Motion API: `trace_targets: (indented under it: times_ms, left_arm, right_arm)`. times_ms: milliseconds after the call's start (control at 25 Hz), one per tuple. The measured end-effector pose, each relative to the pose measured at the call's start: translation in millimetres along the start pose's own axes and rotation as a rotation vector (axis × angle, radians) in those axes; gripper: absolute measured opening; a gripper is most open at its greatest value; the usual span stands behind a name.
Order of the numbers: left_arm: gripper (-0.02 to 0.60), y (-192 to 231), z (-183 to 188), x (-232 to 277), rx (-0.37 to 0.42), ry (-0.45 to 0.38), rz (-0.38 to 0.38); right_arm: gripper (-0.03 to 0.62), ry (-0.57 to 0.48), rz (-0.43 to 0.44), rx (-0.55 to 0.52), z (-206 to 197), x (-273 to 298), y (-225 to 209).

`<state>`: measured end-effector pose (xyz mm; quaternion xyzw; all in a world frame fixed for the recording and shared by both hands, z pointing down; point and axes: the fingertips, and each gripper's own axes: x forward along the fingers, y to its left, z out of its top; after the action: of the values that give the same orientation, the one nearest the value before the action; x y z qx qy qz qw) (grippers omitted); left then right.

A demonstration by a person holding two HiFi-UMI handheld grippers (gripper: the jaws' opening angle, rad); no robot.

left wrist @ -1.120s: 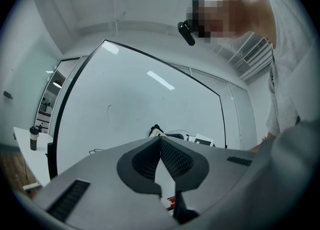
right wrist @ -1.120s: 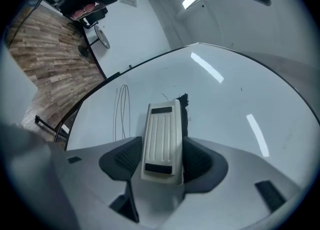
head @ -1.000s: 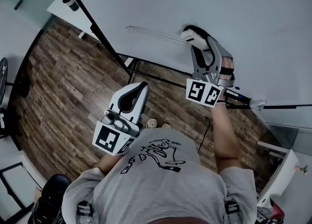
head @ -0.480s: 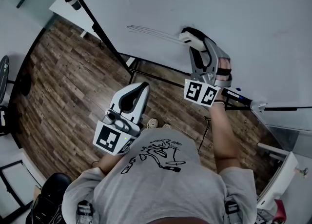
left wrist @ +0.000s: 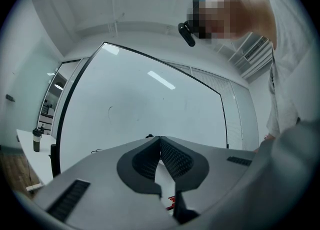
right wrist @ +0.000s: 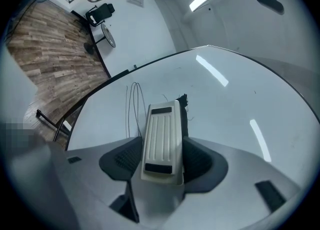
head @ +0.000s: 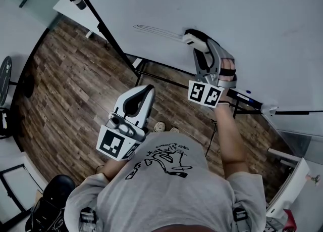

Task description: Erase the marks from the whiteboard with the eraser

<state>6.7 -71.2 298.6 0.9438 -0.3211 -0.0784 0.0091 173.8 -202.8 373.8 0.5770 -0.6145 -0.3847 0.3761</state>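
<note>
Clamping the eraser point(right wrist: 161, 139), right hand-held gripper point(head: 198, 41) faces whiteboard point(head: 237, 8) beside thin lines point(head: 156, 30); left hand-held gripper point(left wrist: 160, 141) hangs clenched.

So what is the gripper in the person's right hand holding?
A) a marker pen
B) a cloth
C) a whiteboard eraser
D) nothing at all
C: the right gripper has its jaws closed on a cream ribbed eraser, beside thin drawn lines on the whiteboard.
</note>
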Motion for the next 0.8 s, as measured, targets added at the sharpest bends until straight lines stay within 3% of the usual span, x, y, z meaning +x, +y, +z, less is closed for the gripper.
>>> trace_targets:
  times_ms: [800]
  left_arm:
    - [0.021,-2,1,-12,-0.006,0.010,0.028]
  right_arm:
    - [0.259,-0.006,0.061,-0.072,1,14,48]
